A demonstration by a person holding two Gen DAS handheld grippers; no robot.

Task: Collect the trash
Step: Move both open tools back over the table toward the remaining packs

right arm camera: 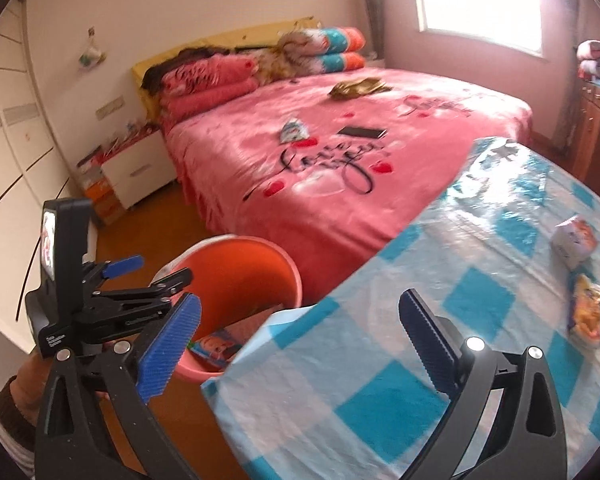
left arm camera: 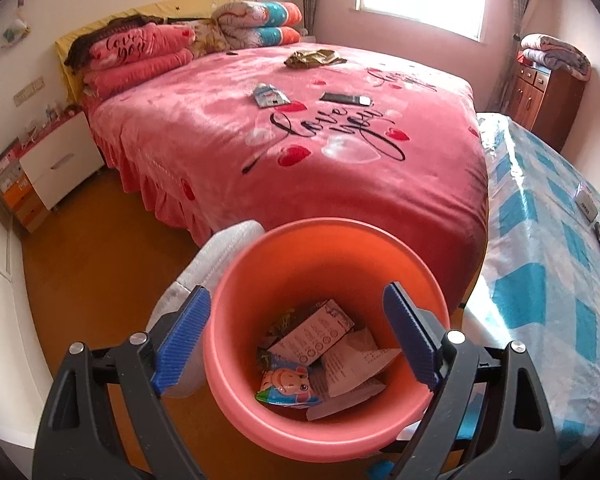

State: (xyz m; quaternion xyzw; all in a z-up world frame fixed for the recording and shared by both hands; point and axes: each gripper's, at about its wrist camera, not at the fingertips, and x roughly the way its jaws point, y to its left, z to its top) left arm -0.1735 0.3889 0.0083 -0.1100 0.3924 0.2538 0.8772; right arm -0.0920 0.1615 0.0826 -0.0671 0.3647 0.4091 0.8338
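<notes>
Your left gripper [left arm camera: 296, 340] hangs right over the orange bucket [left arm camera: 236, 292], its blue fingers spread wide with nothing between them. Down in the bucket sit several wrappers and papers [left arm camera: 320, 356], so part of the collecting looks done.

Your right gripper [right arm camera: 300, 336] is likewise released and empty, poised above the checked cloth [right arm camera: 340, 380] at its near corner. What remains for it on that cloth is a small carton [right arm camera: 574, 242] and a snack wrapper [right arm camera: 588, 312], both well off to the right. On the pink bed [left arm camera: 340, 184] lie a blue-and-white packet [left arm camera: 269, 95] and a crumpled gold wrapper [left arm camera: 314, 58].

Watch the dark flat thing [left arm camera: 346, 99] beside that packet (it may be a phone, I cannot tell). Grab it by mistake and it ends up in the bucket.

The cloth looks glossy and loose, so closing low on the thin wrapper could pinch the cloth too and drag the carton along. The bucket stands just beside the cloth's corner; a careless swing of your right gripper could knock its rim. Flat wrappers also slip from wide fingers, so close fully before you lift.
</notes>
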